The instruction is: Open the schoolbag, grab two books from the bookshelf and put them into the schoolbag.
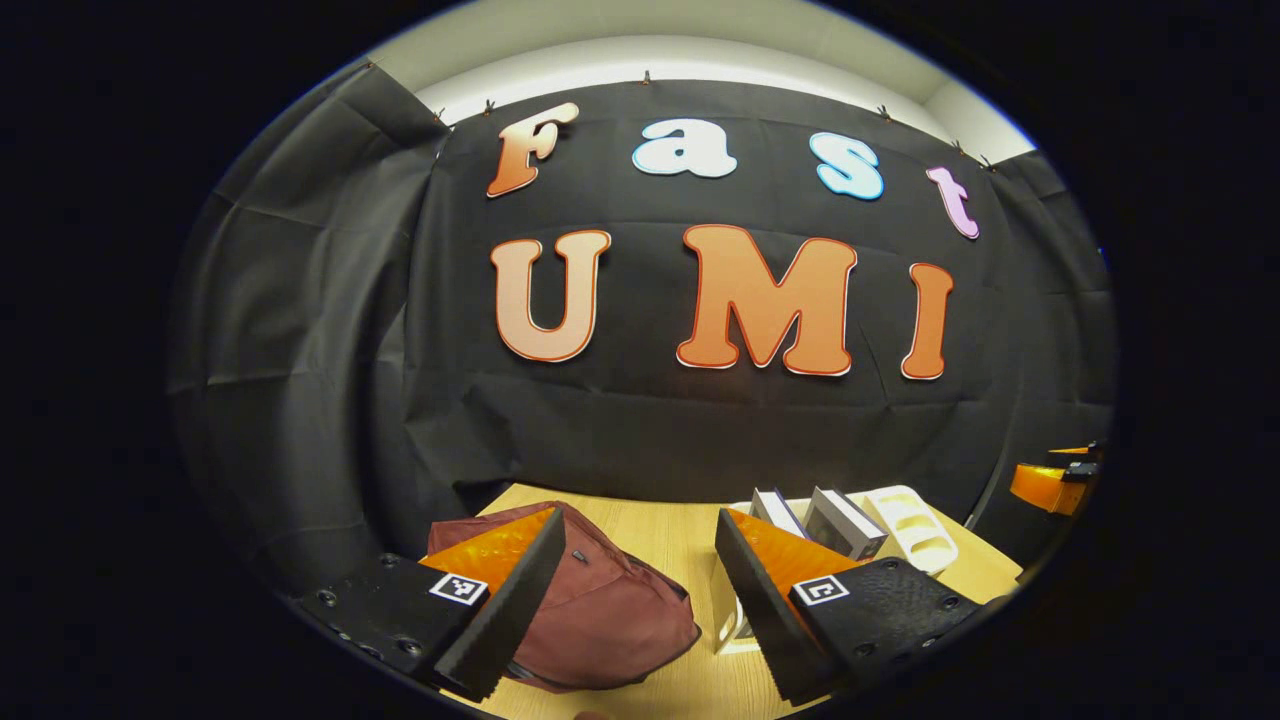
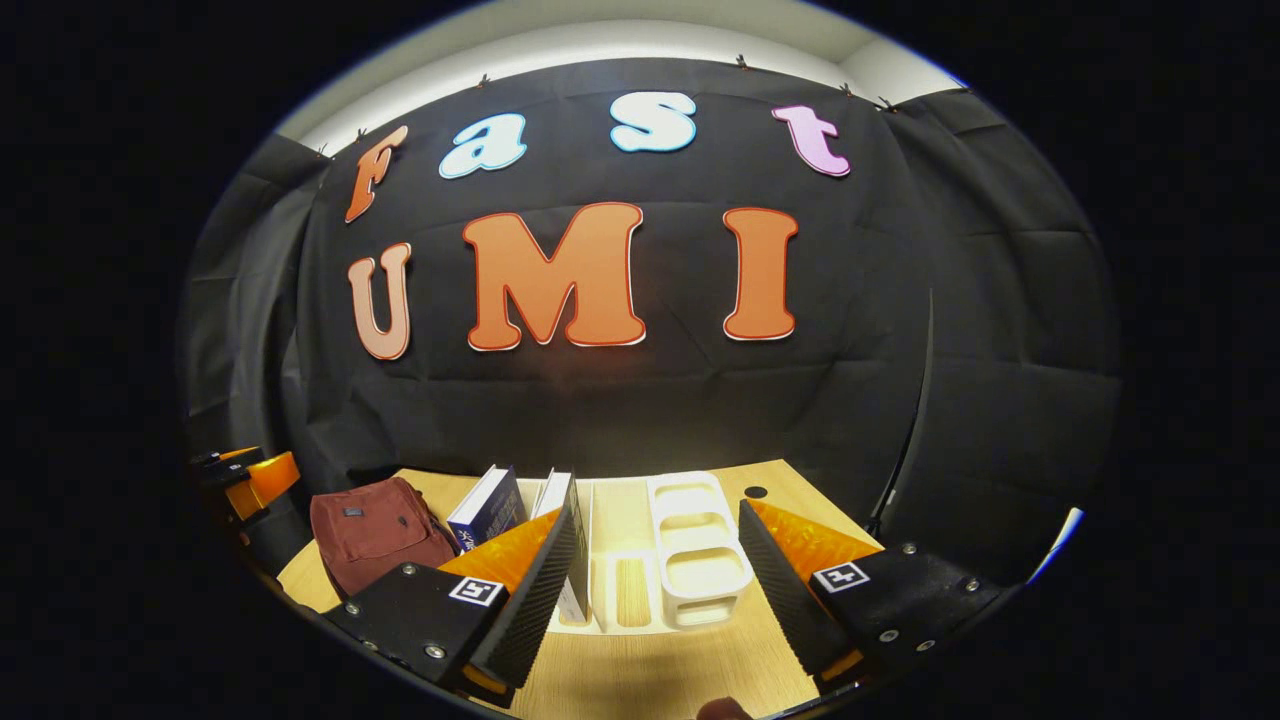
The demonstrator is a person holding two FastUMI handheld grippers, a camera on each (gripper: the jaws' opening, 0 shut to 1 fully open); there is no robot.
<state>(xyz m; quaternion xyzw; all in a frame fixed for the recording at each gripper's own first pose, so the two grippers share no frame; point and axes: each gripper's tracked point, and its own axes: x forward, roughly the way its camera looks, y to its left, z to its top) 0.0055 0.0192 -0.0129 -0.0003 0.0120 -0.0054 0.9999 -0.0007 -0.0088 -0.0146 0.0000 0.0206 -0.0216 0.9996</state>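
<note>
At the bottom of the left gripper view the left tool (image 1: pixel 640 600) stands with its fingers wide apart, nothing between them but air above the desk. Just beyond its left finger, low and left of centre in the frame, the soft maroon fabric schoolbag (image 1: pixel 610 610) lies slumped on the pale wooden desk (image 1: pixel 660 530); no gap shows in it, so it looks closed, and the tool seems aimed at it for opening. At the far right edge of this frame the right tool's body peeks in.

In the right gripper view the right tool (image 2: pixel 655 585) is likewise spread, empty, poised over the desk. Between its fingers, at lower centre, sits the white plastic slotted bookshelf (image 2: pixel 695 560), with its open slots nearest the middle. Left of those slots, two books lean in the rack: a white-covered book (image 2: pixel 560 500) partly behind the left finger, and a dark blue book (image 2: pixel 487 510) tilted beside it. They stand on edge, which should let fingers close on a spine. Farther left, the schoolbag lies apart from the rack. The task appears barely begun.
</note>
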